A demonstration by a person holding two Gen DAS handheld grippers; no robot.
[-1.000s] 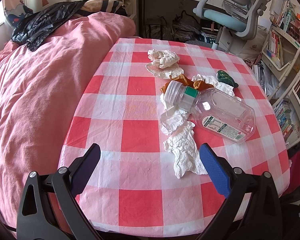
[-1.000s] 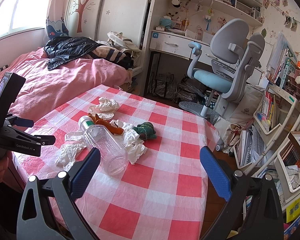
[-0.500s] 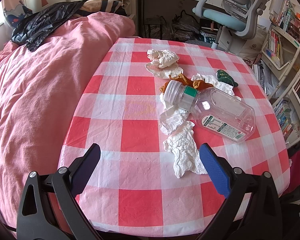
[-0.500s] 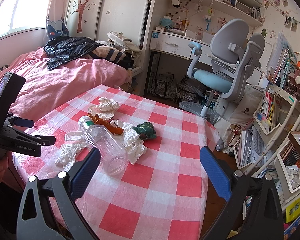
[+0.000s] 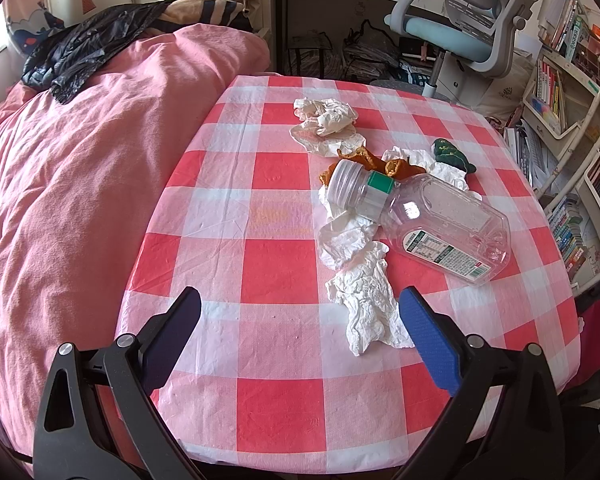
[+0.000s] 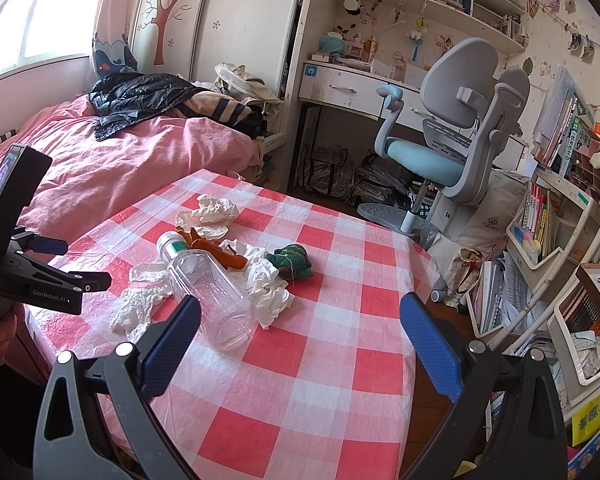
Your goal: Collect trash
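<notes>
Nothing collected yet. Left gripper (image 5: 300, 312) and right gripper (image 6: 300, 320) held wide open, empty. Trash pile (tissues (image 5: 370, 306), clear bottle (image 5: 428, 220)) left on checkered table (image 5: 268, 392), 1 o'clock of left gripper.

— What place is this?
— A child's bedroom at home: a pink bed (image 6: 112, 160) on the left, a desk (image 6: 352, 88) with chair (image 6: 452, 136) far, bookshelves (image 6: 560, 200) on the right.
</notes>
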